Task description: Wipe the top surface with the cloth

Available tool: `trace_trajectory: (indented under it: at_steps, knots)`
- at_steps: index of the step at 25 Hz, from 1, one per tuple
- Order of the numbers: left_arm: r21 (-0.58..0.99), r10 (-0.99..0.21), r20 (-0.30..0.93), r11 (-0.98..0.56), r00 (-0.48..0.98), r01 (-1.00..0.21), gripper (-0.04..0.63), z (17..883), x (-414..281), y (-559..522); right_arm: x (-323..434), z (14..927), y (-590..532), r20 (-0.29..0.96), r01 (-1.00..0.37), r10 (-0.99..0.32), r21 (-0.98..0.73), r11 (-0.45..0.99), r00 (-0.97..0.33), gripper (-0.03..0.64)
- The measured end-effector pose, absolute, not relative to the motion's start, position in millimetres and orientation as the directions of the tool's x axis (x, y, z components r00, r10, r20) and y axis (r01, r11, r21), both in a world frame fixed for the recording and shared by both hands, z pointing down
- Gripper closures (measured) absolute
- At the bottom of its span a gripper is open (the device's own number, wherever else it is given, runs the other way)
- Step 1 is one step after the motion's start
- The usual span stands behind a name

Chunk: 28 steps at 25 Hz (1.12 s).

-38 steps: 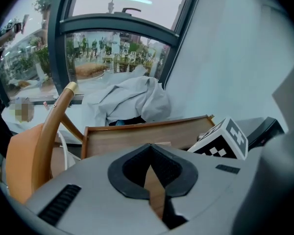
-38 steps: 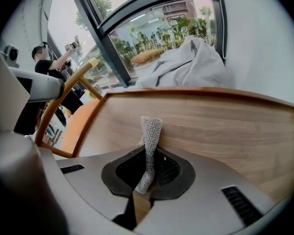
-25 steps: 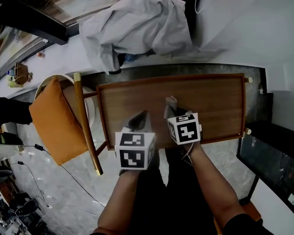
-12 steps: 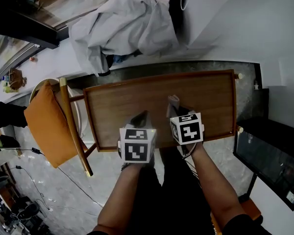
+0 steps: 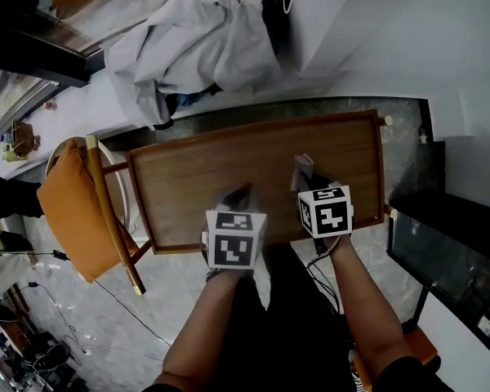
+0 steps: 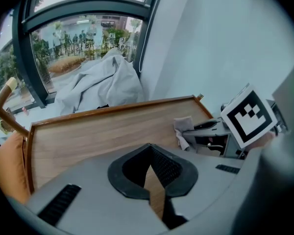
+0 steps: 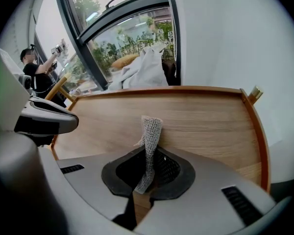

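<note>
The wooden table top (image 5: 229, 170) with a raised rim fills the middle of the head view. My right gripper (image 5: 307, 175) is over its front right part, shut on a small grey cloth (image 5: 304, 167). In the right gripper view the cloth (image 7: 150, 133) sticks up as a folded strip from between the jaws of that gripper (image 7: 148, 154). My left gripper (image 5: 240, 194) hovers over the front middle of the table with its jaws shut and nothing in them (image 6: 150, 149). In the left gripper view the cloth (image 6: 184, 128) shows at the tip of the right gripper (image 6: 198, 131).
A chair with an orange cushion (image 5: 69, 211) stands against the table's left end. A crumpled grey-white sheet (image 5: 192, 47) lies on the ledge behind the table. A black cabinet (image 5: 441, 260) stands at the right. A person (image 7: 36, 75) stands far off by the window.
Both grippers have moved to the right along the table's front part, the right one carrying the cloth. The head view has shifted with them.
</note>
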<state>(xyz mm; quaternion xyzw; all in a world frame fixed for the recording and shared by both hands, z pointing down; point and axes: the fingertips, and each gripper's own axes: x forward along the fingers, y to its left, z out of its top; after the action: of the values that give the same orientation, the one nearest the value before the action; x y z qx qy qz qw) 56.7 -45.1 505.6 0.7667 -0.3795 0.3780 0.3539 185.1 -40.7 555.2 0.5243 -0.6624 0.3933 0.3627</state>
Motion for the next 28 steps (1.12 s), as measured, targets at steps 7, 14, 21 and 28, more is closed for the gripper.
trace_trajectory:
  at_steps: [7, 14, 21, 28]
  knots:
    - [0.258, -0.297, 0.853, -0.475, 0.429, -0.841, 0.584, 510, 70, -38, 224, 553, -38, 0.897, -0.988, -0.417, -0.111, 0.108, -0.147, 0.580]
    - [0.260, -0.290, 0.850, -0.496, 0.440, -0.828, 0.584, 509, 85, -32, 258, 550, -36, 0.900, -0.993, -0.423, -0.061, 0.102, -0.099, 0.580]
    - [0.267, -0.275, 0.846, -0.524, 0.457, -0.809, 0.584, 512, 98, -26, 298, 547, -34, 0.912, -0.996, -0.408, -0.002, 0.087, -0.037, 0.580]
    - [0.270, -0.268, 0.845, -0.533, 0.463, -0.802, 0.584, 513, 105, -24, 324, 544, -32, 0.920, -0.996, -0.391, 0.049, 0.070, 0.018, 0.580]
